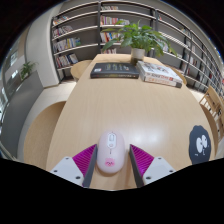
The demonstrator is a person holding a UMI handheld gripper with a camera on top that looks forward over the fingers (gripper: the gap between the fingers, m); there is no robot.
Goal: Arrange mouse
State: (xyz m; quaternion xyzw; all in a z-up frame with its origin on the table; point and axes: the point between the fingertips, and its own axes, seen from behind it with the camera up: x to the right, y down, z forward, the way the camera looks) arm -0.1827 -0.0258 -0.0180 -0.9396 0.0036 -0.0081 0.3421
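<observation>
A white computer mouse (109, 155) with a small pink mark on its back lies on the light wooden table (120, 105). It sits between my gripper's (112, 152) two fingers, scroll wheel pointing away from me. The pink pads (87, 158) stand close on either side of it, with a thin gap showing at each side. The fingers are open. The mouse's near end is hidden below the fingers.
A black mouse pad (200, 143) with white marks lies on the table to the right. Flat books (115, 70) and a box (160, 73) lie at the far end by a potted plant (137, 38). Bookshelves (75, 35) line the back wall.
</observation>
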